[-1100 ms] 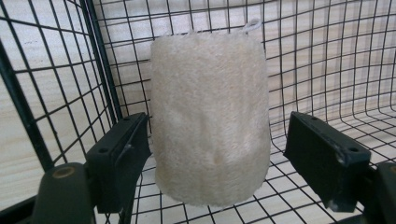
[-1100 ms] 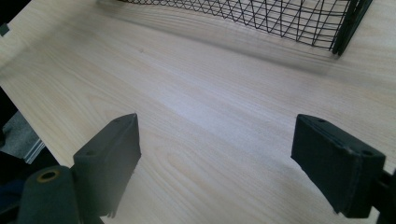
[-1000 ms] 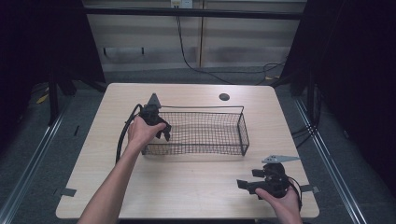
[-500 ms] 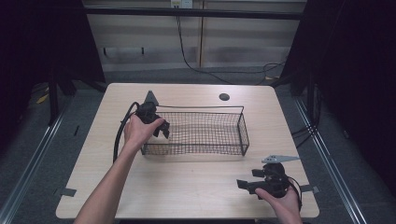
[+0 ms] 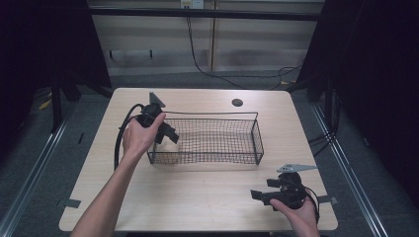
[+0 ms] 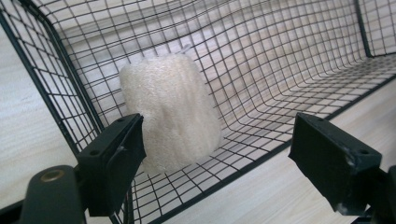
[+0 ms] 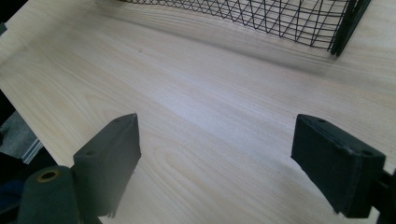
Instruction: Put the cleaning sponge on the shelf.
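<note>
White and fibrous, perhaps a sponge (image 6: 170, 112), it lies inside my wire basket (image 5: 207, 140), my left claw (image 6: 219, 154) spread wide, holding nothing, apparently to release it.

Dim surroundings, evenly lit, slightly soft
</note>
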Motion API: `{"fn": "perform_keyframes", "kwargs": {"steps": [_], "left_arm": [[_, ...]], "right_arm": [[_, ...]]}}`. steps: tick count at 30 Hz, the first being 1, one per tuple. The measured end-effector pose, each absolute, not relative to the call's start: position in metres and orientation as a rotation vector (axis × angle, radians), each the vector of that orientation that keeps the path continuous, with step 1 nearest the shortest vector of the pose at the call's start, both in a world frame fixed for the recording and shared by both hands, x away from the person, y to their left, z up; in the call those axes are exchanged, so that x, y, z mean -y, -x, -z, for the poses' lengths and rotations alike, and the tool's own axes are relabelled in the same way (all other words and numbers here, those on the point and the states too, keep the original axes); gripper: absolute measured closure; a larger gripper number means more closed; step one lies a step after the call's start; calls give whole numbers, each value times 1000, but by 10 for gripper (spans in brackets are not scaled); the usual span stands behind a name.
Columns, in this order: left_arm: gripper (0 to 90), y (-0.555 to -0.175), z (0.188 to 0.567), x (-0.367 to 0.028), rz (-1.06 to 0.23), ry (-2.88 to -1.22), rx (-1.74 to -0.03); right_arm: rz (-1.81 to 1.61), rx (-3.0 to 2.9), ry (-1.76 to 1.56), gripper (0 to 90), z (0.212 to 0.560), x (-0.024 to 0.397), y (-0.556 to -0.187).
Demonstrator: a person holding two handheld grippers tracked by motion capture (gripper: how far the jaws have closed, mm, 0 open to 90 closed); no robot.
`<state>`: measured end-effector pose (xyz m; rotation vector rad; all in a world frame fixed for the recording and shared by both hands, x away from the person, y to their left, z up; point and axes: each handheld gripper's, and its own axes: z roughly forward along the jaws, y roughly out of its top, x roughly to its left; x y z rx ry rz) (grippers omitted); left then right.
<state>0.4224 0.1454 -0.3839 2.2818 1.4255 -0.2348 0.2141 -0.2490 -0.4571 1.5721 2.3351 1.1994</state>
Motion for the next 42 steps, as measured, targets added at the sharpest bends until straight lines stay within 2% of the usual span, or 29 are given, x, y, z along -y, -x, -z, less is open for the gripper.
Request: {"fn": "perform_keyframes", "kwargs": {"steps": [10, 26, 31, 34, 42], "left_arm": [[185, -413, 378, -151, 209, -2312, -1275], [184, -389, 368, -174, 160, -2172, -1112], [170, -382, 368, -186, 119, -2212, -1068], [170, -373, 366, -196, 139, -2168, -1045], [170, -348, 361, -222, 91, -2085, -992]], "right_arm": [[-1203, -2331, -1575, 151, 457, 249, -214], [-1193, -2327, -1579, 152, 457, 250, -214], [-1196, -2328, -1574, 152, 457, 250, -214], [-1195, -2325, -1581, 152, 457, 250, -214], [-1193, -2322, -1581, 152, 457, 250, -215]]}}
